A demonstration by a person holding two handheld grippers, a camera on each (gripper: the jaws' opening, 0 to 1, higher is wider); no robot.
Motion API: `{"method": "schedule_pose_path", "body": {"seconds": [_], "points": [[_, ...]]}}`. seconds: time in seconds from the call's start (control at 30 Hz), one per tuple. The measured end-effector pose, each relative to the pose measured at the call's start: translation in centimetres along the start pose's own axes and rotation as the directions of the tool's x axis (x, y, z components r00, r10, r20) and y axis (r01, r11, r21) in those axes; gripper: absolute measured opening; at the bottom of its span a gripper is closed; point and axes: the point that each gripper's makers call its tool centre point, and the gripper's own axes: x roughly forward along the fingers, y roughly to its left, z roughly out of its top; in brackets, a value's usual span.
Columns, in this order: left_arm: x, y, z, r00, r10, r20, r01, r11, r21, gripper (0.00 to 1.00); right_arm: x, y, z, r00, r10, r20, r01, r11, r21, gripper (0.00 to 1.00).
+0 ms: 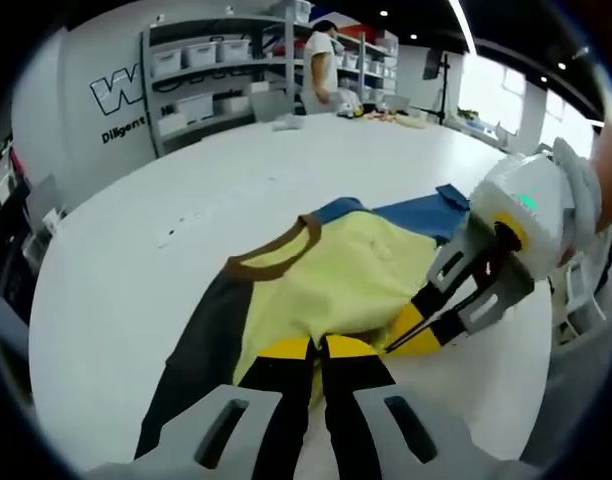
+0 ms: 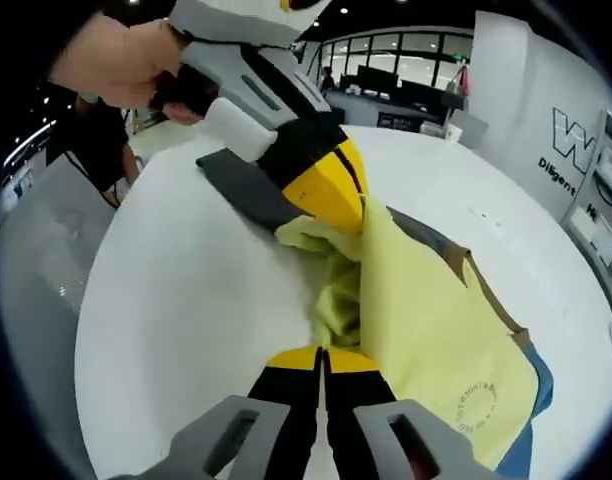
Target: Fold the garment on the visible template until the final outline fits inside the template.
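- Your left gripper had its yellow-tipped jaws pressed together on the near edge of the yellow T-shirt; the same gripper showed in the right gripper view, coming down from the top and pinching a bunched corner of the cloth.
- Your right gripper also had its jaws closed on a fold of the T-shirt, which rose in a crumpled ridge between the two grippers; in the left gripper view it came in from the right and bit the shirt's edge beside your left jaws.
- The T-shirt lay on the white table, with a brown collar and a dark sleeve stretched toward you on the left (small round print near the hem, too small to read).
- The blue template lay flat under the shirt's far side, and a strip of it peeked out past the hem.
- Your hand gripped the left gripper's handle.
- A person stood by the shelves holding white bins, well apart from the table's near end.
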Motion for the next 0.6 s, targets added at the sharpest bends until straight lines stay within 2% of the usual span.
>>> {"method": "schedule_pose_path", "body": {"seconds": [0.37,0.6], "points": [[0.1,0.2,-1.2,0.999,0.011,-0.044,-0.011,1.000,0.004,0.09,-3.8,4.5,1.4,0.993,0.089,0.077,-0.088,0.996,-0.025,0.00],[-0.4,-1.0,-2.4,0.997,-0.017,-0.071,0.018,1.000,0.020,0.13,-5.4,8.1,2.8,0.982,0.134,0.132,-0.139,0.990,0.028,0.00]]}}
